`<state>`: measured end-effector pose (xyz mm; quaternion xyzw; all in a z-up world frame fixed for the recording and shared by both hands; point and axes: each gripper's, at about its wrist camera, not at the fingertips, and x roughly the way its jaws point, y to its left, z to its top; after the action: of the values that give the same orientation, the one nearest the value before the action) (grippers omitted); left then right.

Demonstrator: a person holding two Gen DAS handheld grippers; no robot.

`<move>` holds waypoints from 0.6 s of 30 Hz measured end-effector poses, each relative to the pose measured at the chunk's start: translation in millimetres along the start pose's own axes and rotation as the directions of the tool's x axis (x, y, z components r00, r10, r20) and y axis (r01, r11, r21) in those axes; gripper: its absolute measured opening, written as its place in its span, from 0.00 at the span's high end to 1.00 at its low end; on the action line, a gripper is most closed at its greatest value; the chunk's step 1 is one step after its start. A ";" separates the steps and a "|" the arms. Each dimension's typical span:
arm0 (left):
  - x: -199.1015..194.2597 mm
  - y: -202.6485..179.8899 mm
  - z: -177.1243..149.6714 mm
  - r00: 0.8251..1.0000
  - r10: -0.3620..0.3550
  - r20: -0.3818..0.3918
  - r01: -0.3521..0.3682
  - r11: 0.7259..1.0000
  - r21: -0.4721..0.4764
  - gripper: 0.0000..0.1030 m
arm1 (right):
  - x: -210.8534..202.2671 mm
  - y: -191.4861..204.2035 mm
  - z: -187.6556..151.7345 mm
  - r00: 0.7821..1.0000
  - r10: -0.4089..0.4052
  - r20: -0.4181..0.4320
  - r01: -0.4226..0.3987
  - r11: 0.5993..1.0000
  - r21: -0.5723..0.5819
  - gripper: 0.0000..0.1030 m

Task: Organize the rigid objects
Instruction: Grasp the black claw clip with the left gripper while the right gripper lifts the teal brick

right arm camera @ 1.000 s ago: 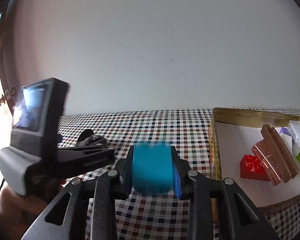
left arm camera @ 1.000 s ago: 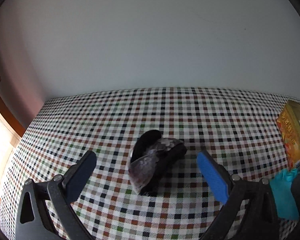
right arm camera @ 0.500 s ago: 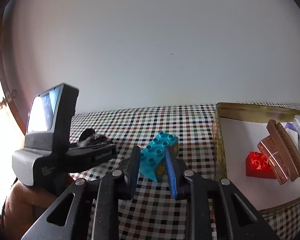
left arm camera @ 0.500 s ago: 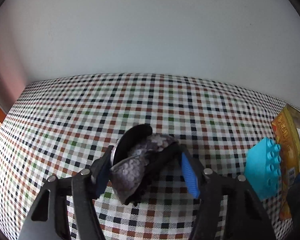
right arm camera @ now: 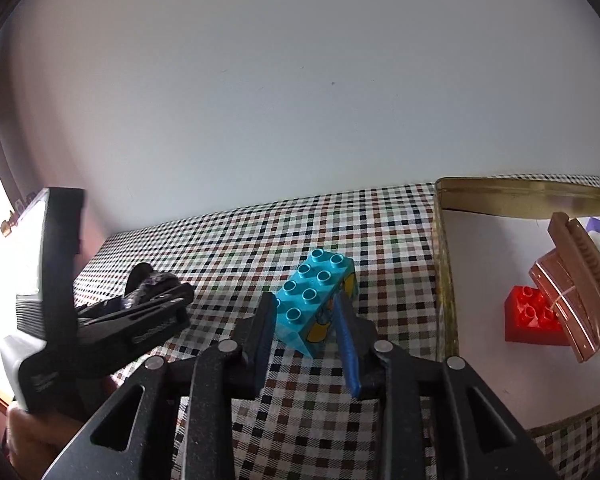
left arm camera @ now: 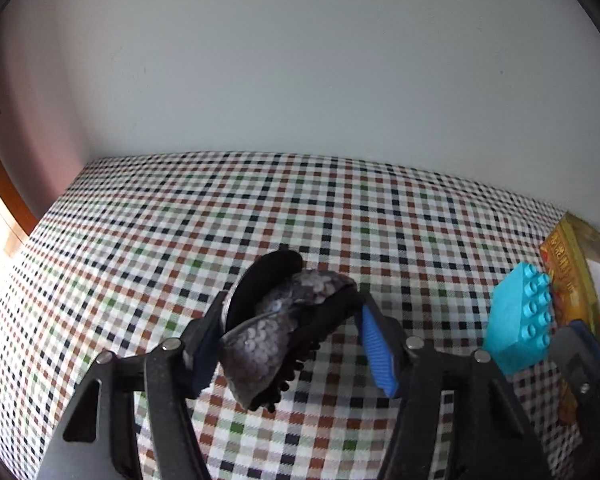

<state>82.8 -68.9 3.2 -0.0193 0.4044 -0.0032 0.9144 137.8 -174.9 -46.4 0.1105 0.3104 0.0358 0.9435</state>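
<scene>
I have the left hand-held gripper (left arm camera: 290, 344) closed about halfway, its two blue pads pressed on a dark hair clip (left arm camera: 284, 328) with a scaly grey cover. The jaws have just been closing, and the clip sits between them. I took it across its width, because its toothed underside gives the pads little to bear on. I cannot tell whether it has left the checked counter (left arm camera: 260, 216) yet.

My right hand-held gripper (right arm camera: 306, 332) is nearly as closed as it goes, and it has hold of a turquoise toy brick (right arm camera: 316, 296). The pads bear on the brick's long sides, which are flat and parallel, so I judge that grip secure. The brick sits tilted, studs up and turned toward the wall, just beside the left wall of the gold tin box (right arm camera: 444, 264) at the right edge of the counter.

Inside the box lie a red brick (right arm camera: 528, 320) and a copper-coloured clip (right arm camera: 572, 288), so I take that as the place where everything goes. The turquoise brick is closest and should go over the wall first; the hair clip has most of the counter to cross.
</scene>
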 end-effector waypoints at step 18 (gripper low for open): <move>-35.7 23.0 13.2 0.989 0.146 0.008 -0.146 0.989 -0.007 0.40 | 87.0 28.1 15.5 0.946 -0.255 -0.199 0.249 0.967 -0.057 0.67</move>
<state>68.3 -44.7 37.7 0.0074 0.4007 0.0653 0.9139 217.0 -138.6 -78.0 0.0510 0.4169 -0.0692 0.9049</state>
